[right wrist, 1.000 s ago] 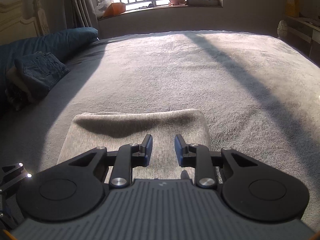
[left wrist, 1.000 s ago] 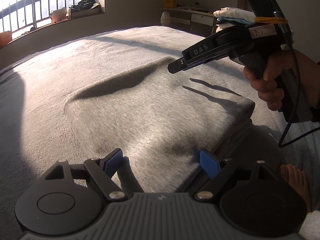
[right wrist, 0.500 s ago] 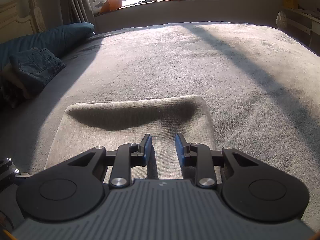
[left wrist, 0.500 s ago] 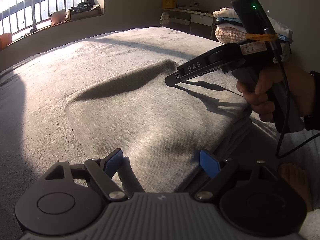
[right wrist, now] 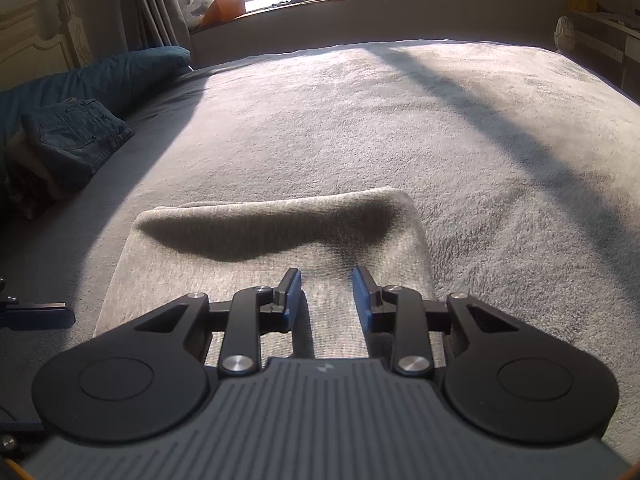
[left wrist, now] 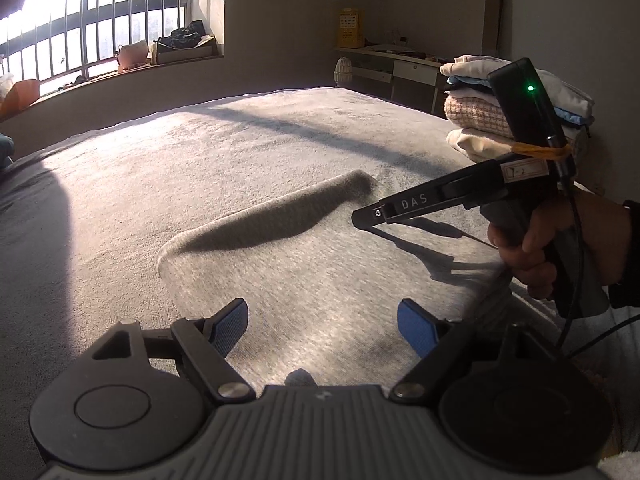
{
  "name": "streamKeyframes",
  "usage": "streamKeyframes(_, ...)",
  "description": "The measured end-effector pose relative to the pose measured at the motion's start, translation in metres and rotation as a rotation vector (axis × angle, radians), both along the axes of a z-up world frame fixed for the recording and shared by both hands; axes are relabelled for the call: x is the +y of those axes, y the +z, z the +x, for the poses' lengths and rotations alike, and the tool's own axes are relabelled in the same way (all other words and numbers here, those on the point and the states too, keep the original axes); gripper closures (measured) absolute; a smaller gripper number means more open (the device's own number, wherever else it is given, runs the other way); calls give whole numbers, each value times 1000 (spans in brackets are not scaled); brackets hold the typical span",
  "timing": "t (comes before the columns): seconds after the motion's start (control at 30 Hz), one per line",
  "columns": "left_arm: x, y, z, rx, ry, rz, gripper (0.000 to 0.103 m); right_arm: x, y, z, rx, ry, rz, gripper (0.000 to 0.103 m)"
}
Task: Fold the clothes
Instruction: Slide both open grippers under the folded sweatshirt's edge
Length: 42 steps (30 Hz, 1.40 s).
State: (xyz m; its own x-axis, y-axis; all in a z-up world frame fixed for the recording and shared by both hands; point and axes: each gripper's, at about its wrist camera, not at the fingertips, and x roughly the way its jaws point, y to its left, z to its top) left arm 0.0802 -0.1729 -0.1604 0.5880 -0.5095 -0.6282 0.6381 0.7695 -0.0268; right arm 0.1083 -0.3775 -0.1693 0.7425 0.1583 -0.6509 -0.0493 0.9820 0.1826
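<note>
Right gripper [right wrist: 326,294] dropped nearer folded grey garment [right wrist: 264,280], jaws parted, empty; left gripper [left wrist: 322,322] wide, contact possibly hidden.

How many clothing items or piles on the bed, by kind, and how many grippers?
Grey folded garment: 1
Folded jeans: 1
Stack of folded clothes: 1
Grippers: 2, left gripper and right gripper
Total: 5

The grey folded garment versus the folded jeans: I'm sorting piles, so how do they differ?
The grey folded garment lies flat in sunlight on the bed's middle; the folded jeans are dark blue denim, sitting in shade at the bed's edge. The garment looks wider and thinner. Both are folded.
</note>
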Motion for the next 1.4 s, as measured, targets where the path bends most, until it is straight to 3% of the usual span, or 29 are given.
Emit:
streamKeyframes(0.47, -8, -19, 32, 2, 12, 67, 21, 3, 0, 1, 9, 20, 5, 63)
streamKeyframes(0.77, 0, -5, 43, -13, 38, 27, 22, 1, -1, -1, 0, 19, 18, 62)
streamKeyframes(0.87, -3, -5, 53, -22, 42, 54, 22, 2, -1, -2, -3, 15, 22, 62)
streamKeyframes(0.97, -3, -21, 62, 27, 64, 84, 22, 2, -2, -2, -6, 12, 22, 62)
streamKeyframes(1.07, 7, -23, 59, 20, 82, 69, 22, 2, 0, -2, -7, 13, 18, 62)
streamKeyframes(1.3, 6, 0, 63, -44, 69, 65, 23, 0, 20, -9, -69, 3, -28, 63)
streamKeyframes(1.4, -2, 6, 74, -48, 66, 83, 29, -3, 29, -7, -95, 14, -33, 63)
